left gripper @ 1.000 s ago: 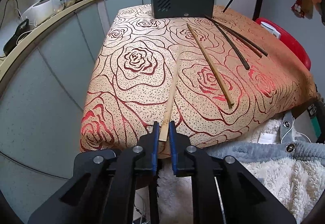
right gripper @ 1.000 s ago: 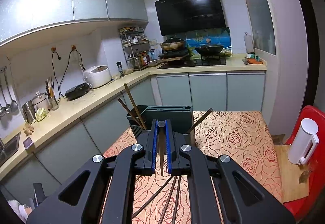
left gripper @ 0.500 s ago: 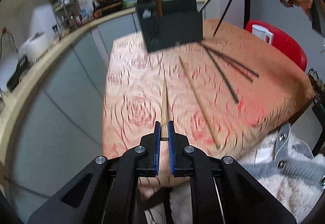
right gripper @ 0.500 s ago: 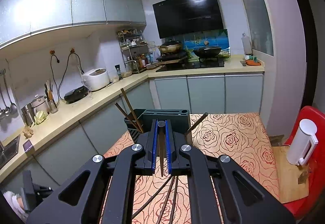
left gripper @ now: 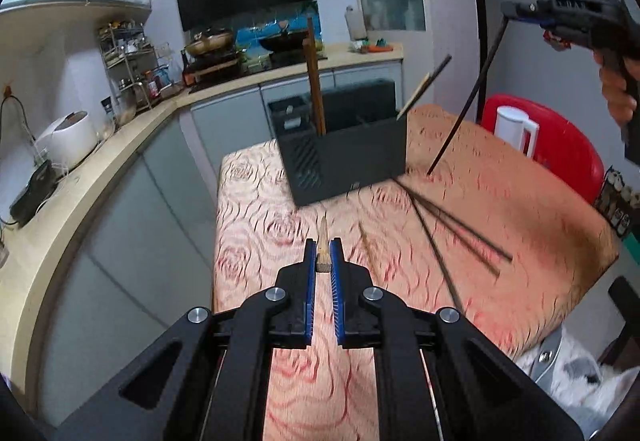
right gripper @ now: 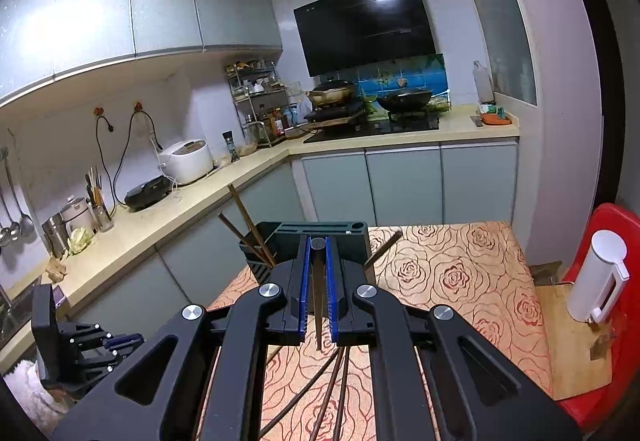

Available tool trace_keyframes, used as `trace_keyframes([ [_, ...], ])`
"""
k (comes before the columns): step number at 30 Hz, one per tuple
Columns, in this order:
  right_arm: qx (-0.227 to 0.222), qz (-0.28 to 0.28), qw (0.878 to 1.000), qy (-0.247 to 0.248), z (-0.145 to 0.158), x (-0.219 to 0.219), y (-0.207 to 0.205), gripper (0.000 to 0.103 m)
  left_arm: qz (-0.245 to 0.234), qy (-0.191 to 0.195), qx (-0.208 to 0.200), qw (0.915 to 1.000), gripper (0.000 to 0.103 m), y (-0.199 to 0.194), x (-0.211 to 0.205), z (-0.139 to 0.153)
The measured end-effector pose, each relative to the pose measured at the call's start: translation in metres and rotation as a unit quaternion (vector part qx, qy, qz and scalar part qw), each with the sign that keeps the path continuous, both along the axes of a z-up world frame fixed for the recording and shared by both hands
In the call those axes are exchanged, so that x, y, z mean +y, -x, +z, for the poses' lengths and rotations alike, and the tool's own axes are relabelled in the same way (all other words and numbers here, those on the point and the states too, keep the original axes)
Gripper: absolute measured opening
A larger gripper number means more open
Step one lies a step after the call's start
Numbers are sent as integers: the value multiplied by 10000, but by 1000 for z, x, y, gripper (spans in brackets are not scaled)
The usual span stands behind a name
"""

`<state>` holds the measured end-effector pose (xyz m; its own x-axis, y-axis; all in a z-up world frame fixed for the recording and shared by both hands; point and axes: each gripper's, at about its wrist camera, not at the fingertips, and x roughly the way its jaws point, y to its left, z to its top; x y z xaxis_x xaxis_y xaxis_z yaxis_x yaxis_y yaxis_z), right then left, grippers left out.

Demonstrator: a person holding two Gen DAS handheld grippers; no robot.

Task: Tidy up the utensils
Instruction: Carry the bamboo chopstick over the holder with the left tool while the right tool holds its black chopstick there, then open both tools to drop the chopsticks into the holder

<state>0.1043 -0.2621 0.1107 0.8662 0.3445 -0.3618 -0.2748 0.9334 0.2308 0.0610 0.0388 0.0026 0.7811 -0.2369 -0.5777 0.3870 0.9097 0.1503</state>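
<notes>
Each gripper is clamped on one chopstick, the left gripper (left gripper: pixel 322 256) on a pale one, the right gripper (right gripper: pixel 318 273) on a dark one, above four chopsticks (left gripper: pixel 460 231) lying on the counter (left gripper: pixel 256 209) before the dark holder (left gripper: pixel 352 149) with three more.

Nothing readable is showing anywhere right now: a small pale mark is sitting low on the front of the dark utensil box (left gripper: pixel 348 157), but it is staying too small and blurred to make out.

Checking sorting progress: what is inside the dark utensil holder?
The dark utensil holder has brown chopsticks standing in its left compartment and one leaning chopstick at right; lower ends are hidden.
</notes>
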Motion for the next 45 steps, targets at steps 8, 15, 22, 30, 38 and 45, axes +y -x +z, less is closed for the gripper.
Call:
trace_keyframes([
  [8, -123, -42, 9999, -66, 30, 0, -25, 8, -340, 232, -151, 9990, 7, -32, -29, 57],
  [15, -247, -125, 9996, -53, 56, 5, -46, 8, -446, 552, -53, 9975, 7, -69, -52, 104],
  [22, -175, -337, 9991, 176, 57, 9, -73, 8, -306, 223, 162, 9992, 7, -109, -77, 112],
  [30, 237, -467, 9974, 499, 34, 17, -113, 8, -5, -187, 734, 9971, 7, -162, -96, 103],
  [38, 645, -494, 9949, 596, 11, 27, -146, 8, 385, -235, 1080, 9931, 7, -215, -108, 90],
  [45, 769, -409, 9947, 537, -4, 33, -160, 9, 580, -94, 1081, 9924, 7, -237, -107, 82],
])
